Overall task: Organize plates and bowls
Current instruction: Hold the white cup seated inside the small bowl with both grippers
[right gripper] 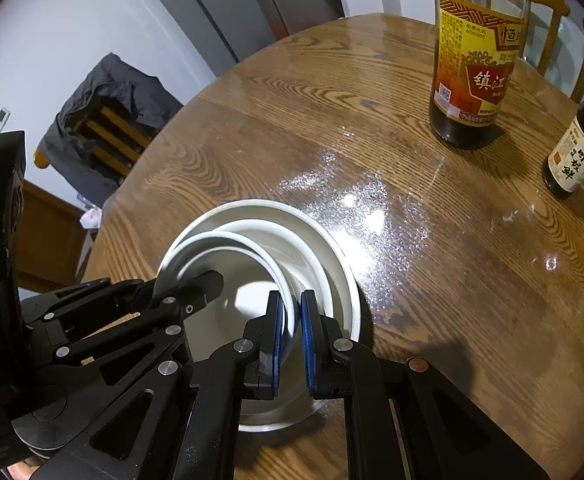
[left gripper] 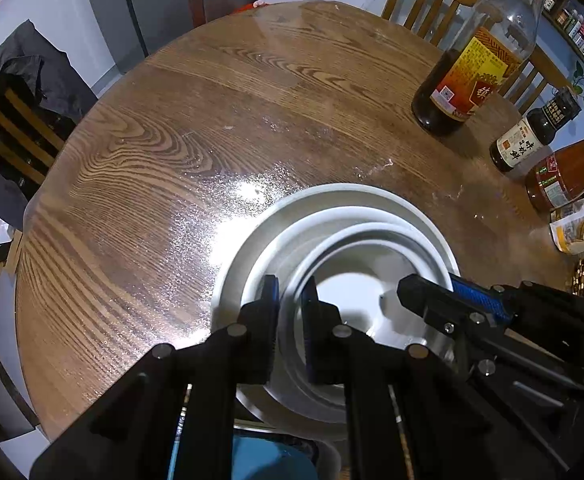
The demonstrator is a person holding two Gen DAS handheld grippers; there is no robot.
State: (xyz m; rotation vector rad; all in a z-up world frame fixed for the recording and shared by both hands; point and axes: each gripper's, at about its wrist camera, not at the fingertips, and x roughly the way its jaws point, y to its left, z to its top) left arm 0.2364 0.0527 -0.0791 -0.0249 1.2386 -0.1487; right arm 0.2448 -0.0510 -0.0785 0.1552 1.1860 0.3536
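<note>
**Both claws pinch the rim of the smallest bowl in a nested white stack**

I am looking down along each claw at three white bowls nested on a round wooden tabletop (left gripper: pixel 139 168). The large outer bowl (left gripper: pixel 376 196) sits on the wood; a middle bowl (left gripper: pixel 344 216) lies inside it, and the small inner bowl (right gripper: pixel 227 240) sits innermost, tilted against one side.

My left claw (left gripper: pixel 292 292) is nearly closed, its blue pads straddling the inner bowl's wall, one finger inside and one outside. My right claw (right gripper: pixel 292 300) grips the opposite side of the same rim the same way, pressed together on the thin wall. I judge the two-sided hold is there to keep the tilted bowl from tipping or scraping while it is settled level into the stack, or lifted out; I cannot tell which.

Beyond the right claw, well apart from the bowls, stand a tall vinegar bottle (right gripper: pixel 476 72) and a smaller dark sauce bottle (right gripper: pixel 580 148). Beyond the left claw, past the tabletop's edge, a dark garment (left gripper: pixel 19 80) hangs over a wooden chair.
</note>
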